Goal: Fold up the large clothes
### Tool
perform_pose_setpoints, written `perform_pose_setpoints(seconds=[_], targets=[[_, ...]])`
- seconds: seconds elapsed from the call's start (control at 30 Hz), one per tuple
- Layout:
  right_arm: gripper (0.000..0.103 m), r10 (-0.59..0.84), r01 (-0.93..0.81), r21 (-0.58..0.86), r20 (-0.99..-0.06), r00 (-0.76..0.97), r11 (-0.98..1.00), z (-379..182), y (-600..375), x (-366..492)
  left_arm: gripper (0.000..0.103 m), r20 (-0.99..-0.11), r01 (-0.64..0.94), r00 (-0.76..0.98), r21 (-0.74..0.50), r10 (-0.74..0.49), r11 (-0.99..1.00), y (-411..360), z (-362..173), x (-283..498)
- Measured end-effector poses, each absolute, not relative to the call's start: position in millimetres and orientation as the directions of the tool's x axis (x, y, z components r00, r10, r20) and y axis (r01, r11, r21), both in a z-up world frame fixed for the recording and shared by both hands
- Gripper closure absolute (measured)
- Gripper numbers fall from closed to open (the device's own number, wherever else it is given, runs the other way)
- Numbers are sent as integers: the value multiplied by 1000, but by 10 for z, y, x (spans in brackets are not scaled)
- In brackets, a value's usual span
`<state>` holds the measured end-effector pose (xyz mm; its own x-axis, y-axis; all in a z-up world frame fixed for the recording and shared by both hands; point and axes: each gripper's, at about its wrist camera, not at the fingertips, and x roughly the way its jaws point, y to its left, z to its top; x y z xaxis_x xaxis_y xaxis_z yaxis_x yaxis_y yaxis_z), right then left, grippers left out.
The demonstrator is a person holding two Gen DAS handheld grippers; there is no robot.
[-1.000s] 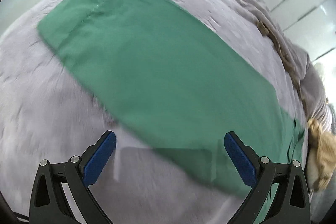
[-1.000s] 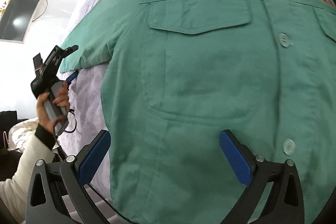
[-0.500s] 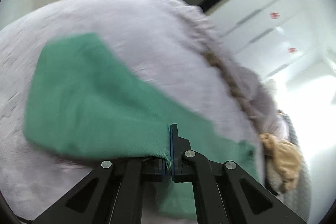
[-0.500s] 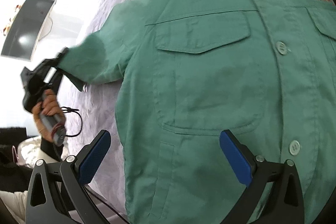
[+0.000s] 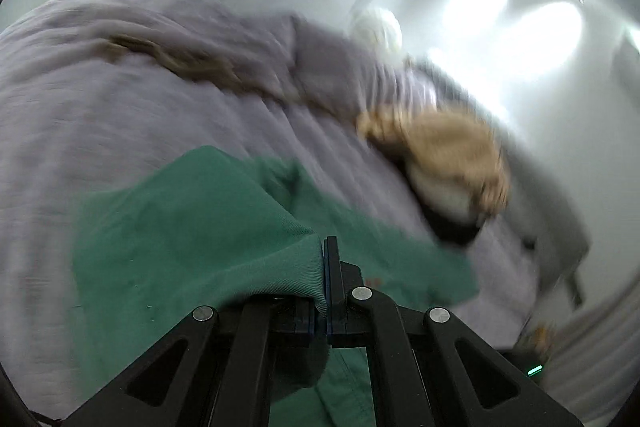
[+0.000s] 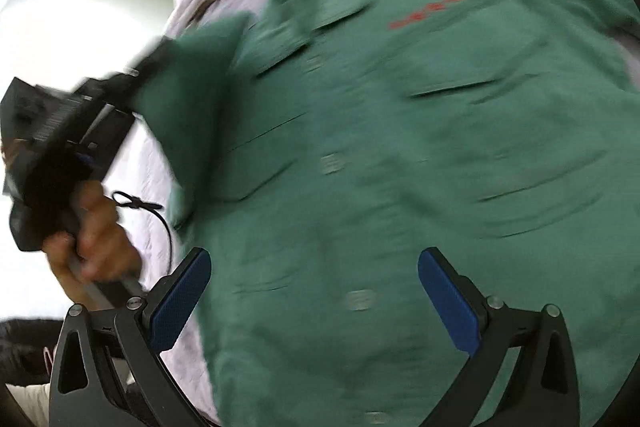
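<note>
- left gripper (image 5: pixel 325 267) is clamped tight on the cuff end of the green shirt (image 6: pixel 400 167), sleeve fabric bunched up and lifted off the bed
- right gripper (image 6: pixel 314 291) is wide open, nothing in it, hovering over the shirt's lower front
- shirt lies front-up, buttoned, on the lavender bedspread (image 5: pixel 120 99)
- tan fuzzy thing (image 5: pixel 448 151) sits further back on the bed, too blurry to ID

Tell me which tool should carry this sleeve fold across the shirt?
Left. The left tool is shut on the sleeve, already lifted off the bedspread. The right tool hangs open above the shirt front, gripping nothing, so it is likelier to follow with the other side.
</note>
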<state>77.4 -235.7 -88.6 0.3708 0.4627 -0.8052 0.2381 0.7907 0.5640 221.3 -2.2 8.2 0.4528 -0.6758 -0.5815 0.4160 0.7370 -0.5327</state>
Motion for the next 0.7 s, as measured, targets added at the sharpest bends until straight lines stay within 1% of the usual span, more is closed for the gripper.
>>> perform_pose_setpoints(seconds=[0.1, 0.17, 0.2, 0.23, 0.27, 0.3, 0.33, 0.43, 0.5, 0.57, 0.6, 0.7], targets=[[0, 427, 288, 532, -832, 354, 797, -989, -2681, 744, 99, -690, 424, 383, -459, -614, 781, -654, -273, 2191], [0, 419, 308, 522, -840, 344, 795, -1027, -2879, 724, 99, -770, 405, 346, -393, -537, 825, -901, -623, 2181], [0, 412, 310, 514, -846, 340, 800, -1016, -2963, 720, 99, -789, 404, 340, -368, -511, 837, -915, -705, 2080], [0, 403, 308, 505, -850, 338, 807, -1003, -3009, 737, 88, -818, 406, 333, -324, -469, 854, -980, -781, 2031], [0, 393, 301, 493, -856, 337, 816, -970, -3048, 769, 74, -832, 407, 326, -305, -448, 861, -1013, -851, 2009], [0, 383, 293, 483, -860, 337, 825, -967, -3038, 816, 39, -847, 401, 324, -281, -422, 872, -994, -869, 1953], [0, 370, 277, 468, -864, 341, 839, -939, -3016, 878, 24, -846, 393, 354, -252, -398, 884, -964, -811, 1866], [0, 328, 207, 417, -874, 357, 885, -882, -2918, 978, 24, -838, 421, 396, -199, -376, 885, -791, -662, 1644], [0, 313, 140, 384, -877, 365, 913, -779, -2737, 1117, 24, -838, 399, 425, -167, -343, 902, -591, -581, 1551], [0, 305, 54, 349, -877, 372, 936, -683, -2483, 1283, 24, -835, 342, 475, -115, -277, 933, -325, -503, 1423], [0, 307, 17, 338, -875, 374, 941, -654, -2352, 1343, 24, -840, 284, 499, -76, -215, 956, -115, -485, 1344], [0, 311, -121, 286, -876, 369, 951, -645, -1827, 1615, 24, -860, 145, 505, 6, -69, 989, 369, -627, 1311]])
